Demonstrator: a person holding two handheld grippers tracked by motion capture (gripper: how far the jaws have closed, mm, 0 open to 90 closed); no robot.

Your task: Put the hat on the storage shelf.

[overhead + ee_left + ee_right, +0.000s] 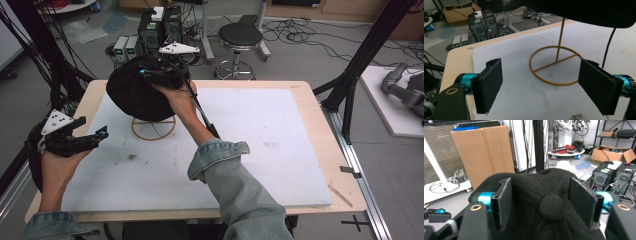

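A black cap (135, 95) sits on top of a gold wire stand (153, 129) at the back left of the white board (270, 130). My right gripper (150, 72) rests on the cap's crown, open. In the right gripper view its jaws stand either side of the cap's top button (551, 207). My left gripper (102, 134) is open and holds nothing, hovering at the board's left edge and aimed at the stand. In the left gripper view, the stand's ring base and post (556, 66) lie between and beyond the jaws of the left gripper (544, 87), under the cap's brim (586, 10).
The board lies on a wooden table (320, 115). Behind the table are a black stool (240, 37) and computer cases (160, 27). A black frame post (360, 60) rises at the right. The right gripper's cable (202, 115) runs along the forearm.
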